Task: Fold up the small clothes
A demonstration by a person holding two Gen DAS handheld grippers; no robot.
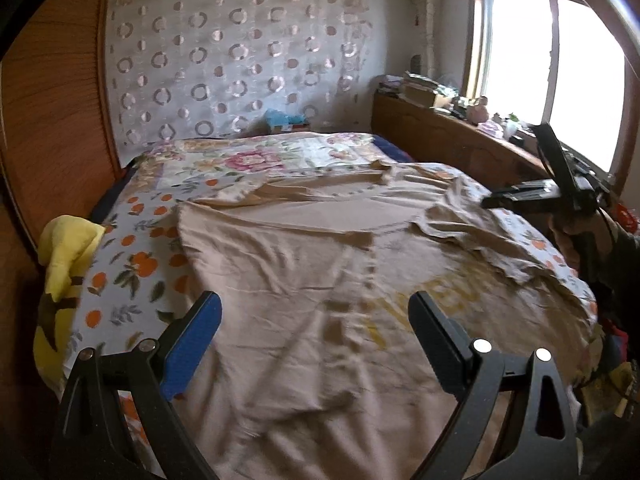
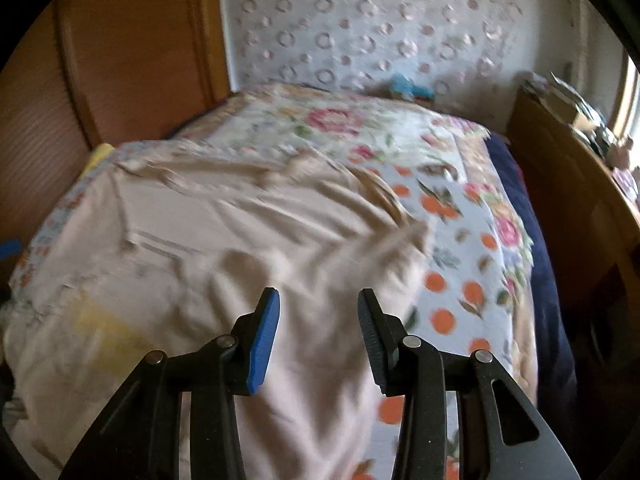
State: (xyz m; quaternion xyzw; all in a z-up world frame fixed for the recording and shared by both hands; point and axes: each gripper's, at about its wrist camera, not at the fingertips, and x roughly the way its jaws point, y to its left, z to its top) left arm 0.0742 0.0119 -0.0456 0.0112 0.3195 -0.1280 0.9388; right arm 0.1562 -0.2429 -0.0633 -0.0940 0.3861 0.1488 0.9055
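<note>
Beige shirt (image 1: 304, 280) lies flat on the bed (image 1: 140, 216): light, limp, wrinkly. Both my grippers, left (image 1: 316, 316) and right (image 2: 318, 312), are spread, empty; I'd pinch the sleeve edge at 2 o'clock.

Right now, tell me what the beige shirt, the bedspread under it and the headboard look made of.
Beige shirt: soft matte knit, probably cotton jersey; it wrinkles and drapes limply.
Bedspread: thin printed woven cloth, likely cotton; flat, matte, with oranges and flowers.
Headboard: wood or wood-look veneer, reddish brown, slight sheen, fine horizontal grain lines.
</note>
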